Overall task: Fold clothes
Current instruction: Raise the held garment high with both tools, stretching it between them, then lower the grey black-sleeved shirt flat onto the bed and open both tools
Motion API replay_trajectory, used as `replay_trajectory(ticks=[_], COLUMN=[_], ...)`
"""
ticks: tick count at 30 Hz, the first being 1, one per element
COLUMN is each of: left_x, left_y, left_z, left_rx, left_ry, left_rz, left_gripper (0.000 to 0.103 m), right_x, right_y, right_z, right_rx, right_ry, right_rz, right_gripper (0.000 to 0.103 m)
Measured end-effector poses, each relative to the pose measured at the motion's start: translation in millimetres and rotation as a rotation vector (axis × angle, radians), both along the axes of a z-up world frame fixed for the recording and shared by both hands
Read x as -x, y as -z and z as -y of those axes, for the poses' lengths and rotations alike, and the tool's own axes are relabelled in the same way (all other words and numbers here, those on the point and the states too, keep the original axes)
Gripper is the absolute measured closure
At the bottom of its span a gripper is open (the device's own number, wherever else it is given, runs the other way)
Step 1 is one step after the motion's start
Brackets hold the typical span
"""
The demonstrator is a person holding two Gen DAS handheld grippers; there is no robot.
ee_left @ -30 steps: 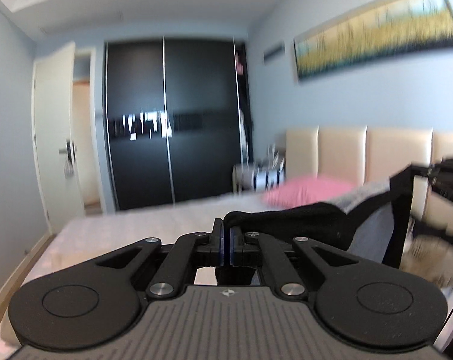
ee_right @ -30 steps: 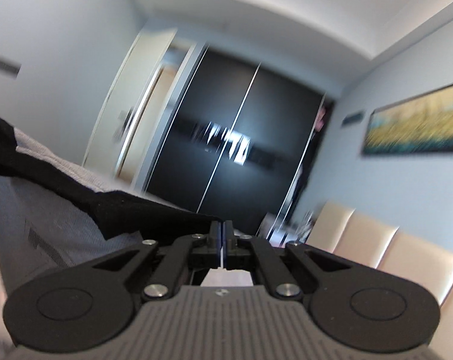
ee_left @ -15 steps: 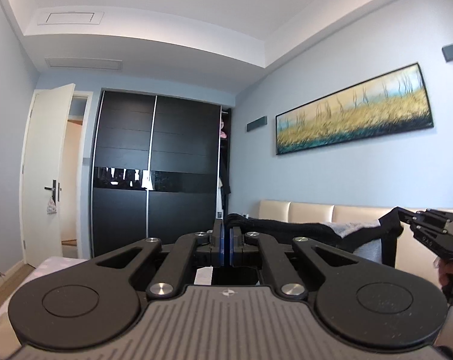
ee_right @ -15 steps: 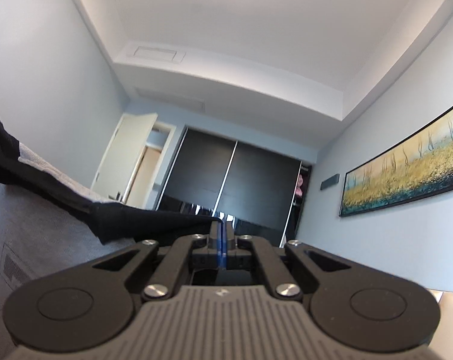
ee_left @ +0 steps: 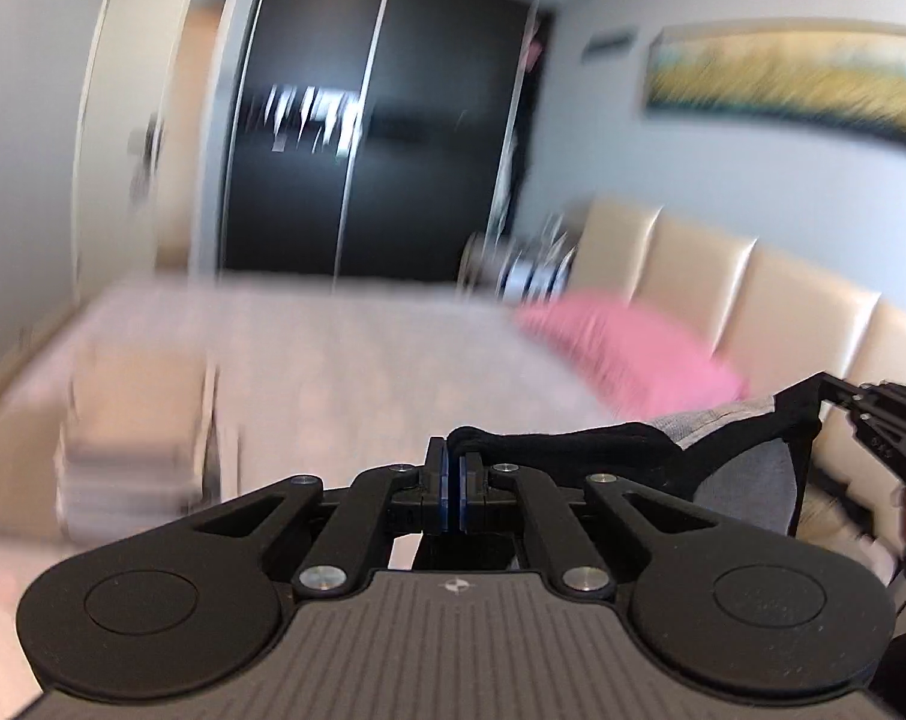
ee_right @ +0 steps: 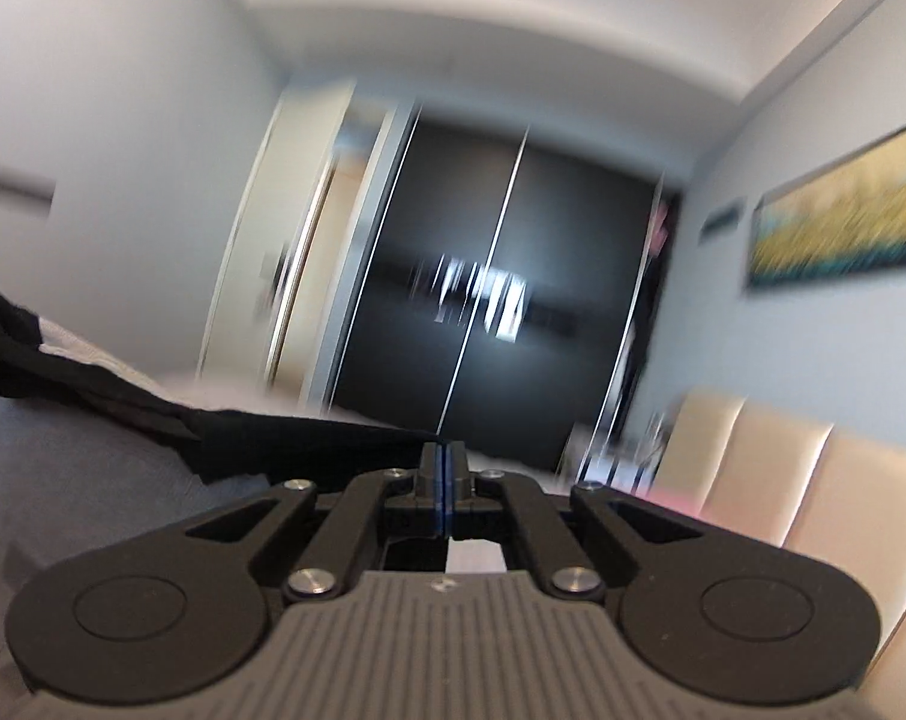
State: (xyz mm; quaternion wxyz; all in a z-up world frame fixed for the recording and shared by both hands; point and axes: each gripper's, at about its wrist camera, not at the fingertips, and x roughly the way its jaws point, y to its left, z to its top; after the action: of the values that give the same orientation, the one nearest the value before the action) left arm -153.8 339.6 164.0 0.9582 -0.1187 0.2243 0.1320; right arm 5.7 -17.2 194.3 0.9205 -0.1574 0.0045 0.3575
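Note:
A grey garment with a black waistband [ee_left: 579, 441] is stretched in the air between my two grippers. My left gripper [ee_left: 453, 465] is shut on one end of the black band. In the left wrist view the other end runs right to my right gripper [ee_left: 837, 396], which pinches it there. In the right wrist view my right gripper [ee_right: 444, 459] is shut on the band, and the grey cloth [ee_right: 81, 468] hangs away to the left. The lower part of the garment is hidden below both views.
Below lies a bed [ee_left: 345, 360] with a pale cover, a stack of folded cloth [ee_left: 135, 432] on its left and a pink pillow [ee_left: 627, 348] by the beige padded headboard [ee_left: 753, 300]. A black wardrobe [ee_left: 369, 138] and a white door [ee_left: 123, 120] stand beyond.
Both grippers swung up towards the ceiling half a second ago and have come back down. The bed and pillow are in the left wrist view again; the garment stays stretched between them.

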Motion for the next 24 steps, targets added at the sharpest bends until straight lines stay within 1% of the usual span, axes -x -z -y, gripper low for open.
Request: replay_trajectory(ticks=[3, 5, 7, 9, 12, 14, 16, 17, 20, 22, 24], left_x=[-45, -74, -100, -122, -156, -176, -193, -201, -223, -231, -233], left_y=[59, 93, 124, 148, 187, 212, 237, 248, 280, 299, 310], left_z=[-27, -45, -62, -80, -103, -109, -113, -116, -126, -132, -136], left_rx=[0.025, 0.04, 0.076, 0.108, 0.155, 0.141, 0.133, 0.136, 0.149, 0.172, 0.182], left_ry=[-0.033, -0.039, -0.061, -0.078, -0.098, -0.095, -0.088, -0.088, -0.095, -0.098, -0.094], left_rz=[-0.122, -0.184, -0.235, -0.251, -0.305, -0.358, -0.41, -0.434, -0.494, -0.525, -0.528], left_gripper=[0.102, 0.102, 0.102, 0.102, 0.102, 0.102, 0.101, 0.101, 0.101, 0.101, 0.098], right_x=[-43, -70, -97, -124, -164, -190, -204, -210, -233, -250, -263], right_y=[50, 84, 118, 149, 194, 221, 248, 261, 292, 311, 328], right_z=[-35, -59, -82, -101, -127, -141, -153, -159, -176, -188, -194], right_rx=[0.112, 0.176, 0.22, 0.239, 0.26, 0.265, 0.268, 0.289, 0.336, 0.364, 0.382], right_ry=[0.012, 0.026, 0.046, 0.082, 0.126, 0.14, 0.119, 0.122, 0.129, 0.133, 0.136], right_rz=[-0.126, -0.179, -0.234, -0.286, -0.371, -0.434, -0.462, -0.468, -0.515, -0.553, -0.583], right_gripper=[0.102, 0.102, 0.102, 0.102, 0.102, 0.102, 0.102, 0.102, 0.102, 0.101, 0.101])
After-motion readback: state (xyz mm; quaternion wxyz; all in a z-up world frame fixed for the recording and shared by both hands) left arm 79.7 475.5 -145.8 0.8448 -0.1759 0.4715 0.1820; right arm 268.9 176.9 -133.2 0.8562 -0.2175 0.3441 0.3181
